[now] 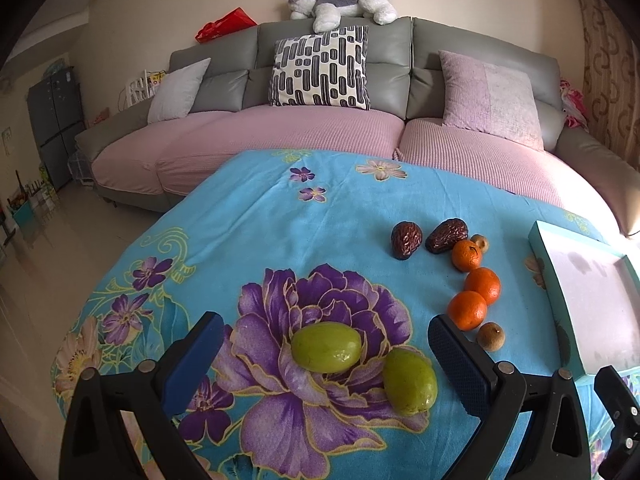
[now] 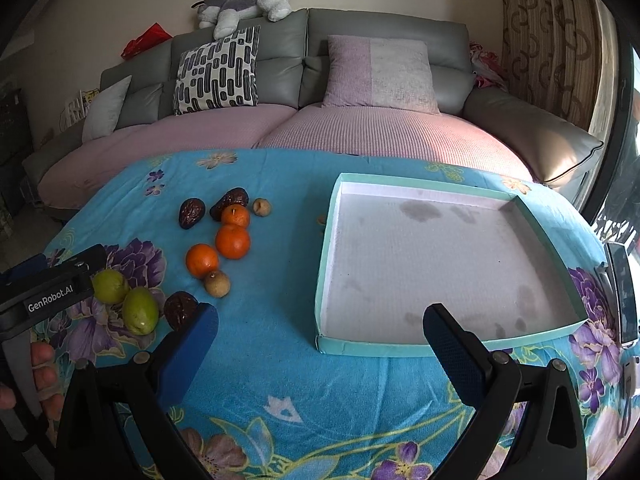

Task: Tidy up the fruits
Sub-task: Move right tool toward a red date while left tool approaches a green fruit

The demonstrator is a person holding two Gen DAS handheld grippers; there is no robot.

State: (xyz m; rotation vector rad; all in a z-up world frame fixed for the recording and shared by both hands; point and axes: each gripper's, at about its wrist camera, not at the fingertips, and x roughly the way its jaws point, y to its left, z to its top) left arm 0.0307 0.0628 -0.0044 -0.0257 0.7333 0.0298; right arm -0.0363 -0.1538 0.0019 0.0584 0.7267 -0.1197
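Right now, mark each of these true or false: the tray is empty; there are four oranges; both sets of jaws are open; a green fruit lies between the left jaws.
1. The tray is empty: true.
2. Four oranges: false; three oranges lie on the cloth.
3. Left gripper and right gripper both have open jaws: true.
4. A green fruit lies between the left jaws: true, ungripped.
5. Fruit touches the tray: false; all lie apart.

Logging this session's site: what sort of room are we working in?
Most likely a home living room: a grey sofa with cushions, a plush dog on its back, and a table under a floral cloth.
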